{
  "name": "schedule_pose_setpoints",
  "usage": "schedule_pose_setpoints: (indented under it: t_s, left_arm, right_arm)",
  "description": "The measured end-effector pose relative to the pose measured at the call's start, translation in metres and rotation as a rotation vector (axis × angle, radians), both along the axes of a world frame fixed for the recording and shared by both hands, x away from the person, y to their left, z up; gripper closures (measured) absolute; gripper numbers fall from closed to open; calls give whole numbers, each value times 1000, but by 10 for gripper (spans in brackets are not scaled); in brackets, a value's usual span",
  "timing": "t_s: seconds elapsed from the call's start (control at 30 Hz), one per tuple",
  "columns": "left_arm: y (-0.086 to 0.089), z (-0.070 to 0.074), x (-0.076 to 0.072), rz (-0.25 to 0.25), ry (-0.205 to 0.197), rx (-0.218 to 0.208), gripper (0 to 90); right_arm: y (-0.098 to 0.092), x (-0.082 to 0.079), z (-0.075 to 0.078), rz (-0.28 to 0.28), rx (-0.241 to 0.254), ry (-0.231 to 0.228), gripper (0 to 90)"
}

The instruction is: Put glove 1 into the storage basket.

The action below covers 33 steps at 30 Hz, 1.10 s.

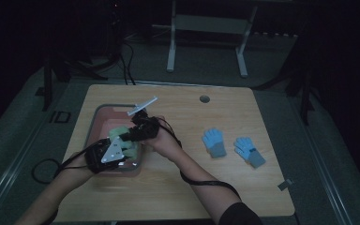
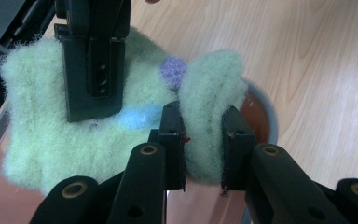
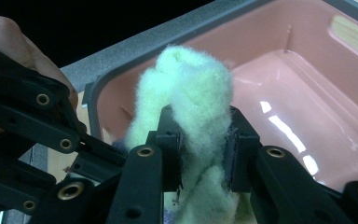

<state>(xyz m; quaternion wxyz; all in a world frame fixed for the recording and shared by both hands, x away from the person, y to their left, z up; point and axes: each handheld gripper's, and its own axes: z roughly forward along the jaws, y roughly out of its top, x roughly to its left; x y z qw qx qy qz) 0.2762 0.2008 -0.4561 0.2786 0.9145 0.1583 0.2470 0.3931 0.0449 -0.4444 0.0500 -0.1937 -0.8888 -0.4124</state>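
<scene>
**Both tools clamped on one fuzzy green glove over the pink bin**

While both tools meet above the bin, each grips the same piece of pale green fleece. The left tool has its two black jaws pressed on a thick fold of the green glove, which bears a purple dot and a blue dot on its fuzzy face. The right tool pinches another bunched part of that glove, squeezing the pile between its pads. In the left gripper view the right tool's jaw lies across the glove's upper part.

From the high view the left tool and right tool sit close together, the glove stretched between them over the pink bin with its grey rim. The bin stands on the left part of the wooden desk. Well apart, to the right on the desk, lie two blue gloves with grey cuffs, side by side.
</scene>
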Motion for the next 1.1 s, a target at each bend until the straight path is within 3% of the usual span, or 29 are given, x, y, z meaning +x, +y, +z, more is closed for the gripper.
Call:
schedule_pose_setpoints:
  t_s: [0.2, 0.5, 0.57, 0.63, 0.67, 0.77, 0.87, 0.9, 0.93, 0.97, 1.03, 1.1]
  left_arm:
    - [12, -12, 1, 17, 25, -11, 749]
    - [5, -27, 20, 10, 86, 32, 748]
    - [3, -29, 26, 11, 120, 43, 746]
    - [2, -31, 29, 11, 126, 51, 746]
    - [1, -35, 37, 20, 163, 62, 745]
    - [0, -40, 44, 37, 189, 76, 742]
    - [-1, -44, 49, 41, 244, 96, 736]
    - [-1, -44, 49, 41, 244, 96, 727]
    - [-3, -44, 52, 56, 282, 110, 705]
    - [-3, -44, 54, 57, 289, 121, 683]
    - [-2, -43, 55, 69, 292, 99, 624]
    - [1, -40, 54, 89, 277, 59, 476]
  right_arm:
    - [17, 1, -9, 14, -7, 8, 717]
    - [18, 14, -30, -10, -41, 46, 711]
    - [17, 17, -34, -15, -48, 55, 659]
    - [15, 20, -37, -33, -64, 55, 588]
    - [13, 21, -37, -43, -68, 48, 573]
    - [4, 21, -34, -64, -50, 52, 551]
    - [-7, 17, -26, -70, -18, 44, 512]
    - [-7, 17, -26, -70, -18, 44, 512]
    - [-14, 15, -22, -74, -9, 36, 496]
    - [-17, 13, -20, -73, -5, 34, 478]
    - [-22, 10, -16, -72, 7, 28, 465]
    - [-29, 7, -13, -65, 16, 16, 432]
